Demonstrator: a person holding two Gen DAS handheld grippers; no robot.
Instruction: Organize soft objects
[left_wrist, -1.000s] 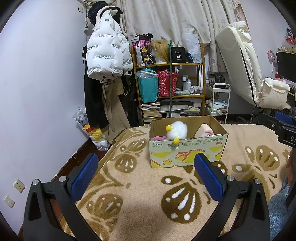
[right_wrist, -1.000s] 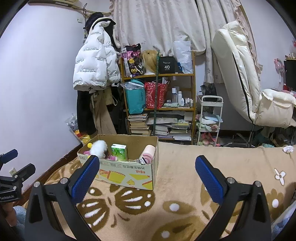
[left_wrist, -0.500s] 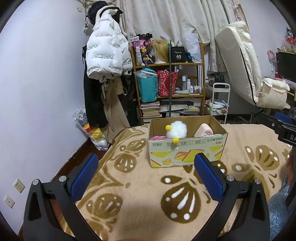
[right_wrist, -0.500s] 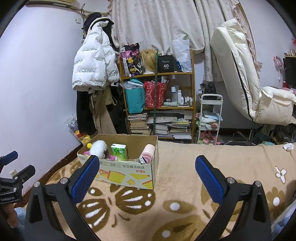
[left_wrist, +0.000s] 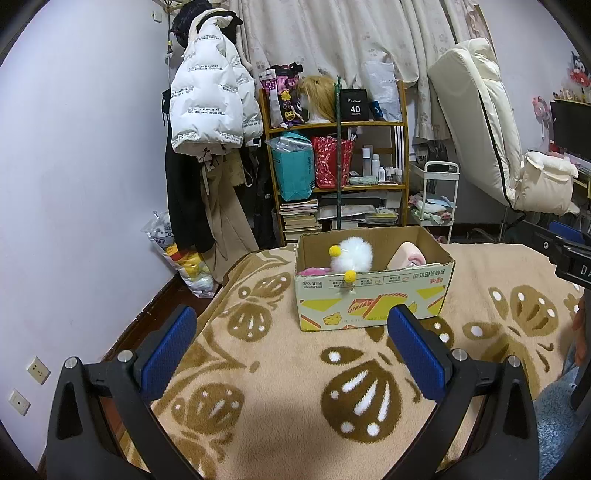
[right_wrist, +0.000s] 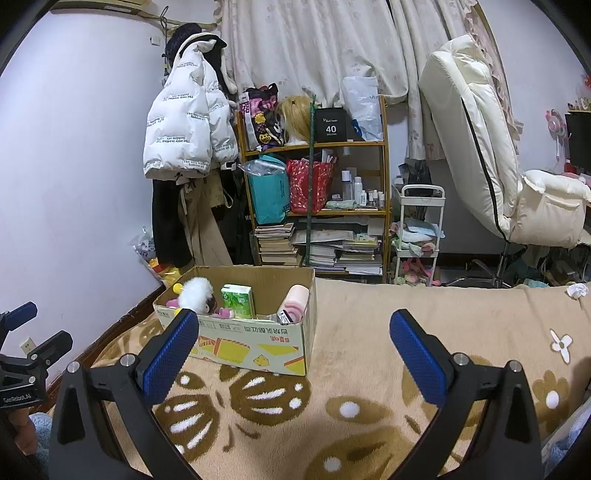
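Observation:
A cardboard box (left_wrist: 373, 295) with yellow print stands on the tan patterned blanket (left_wrist: 280, 384). In it lie a white fluffy toy (left_wrist: 351, 254) with yellow pompoms, something pink, and a skin-coloured soft piece (left_wrist: 406, 254). The right wrist view shows the box (right_wrist: 251, 339) with the white toy (right_wrist: 197, 291), a green tissue pack (right_wrist: 238, 301) and a pink roll (right_wrist: 295, 301). My left gripper (left_wrist: 291, 347) is open and empty, short of the box. My right gripper (right_wrist: 291, 350) is open and empty, right of and short of the box.
A wooden shelf (left_wrist: 332, 177) full of bags and books stands behind the box. A white puffer jacket (left_wrist: 210, 107) hangs at the left. A cream chair (right_wrist: 491, 166) is at the right. A white cart (right_wrist: 417, 236) stands beside the shelf.

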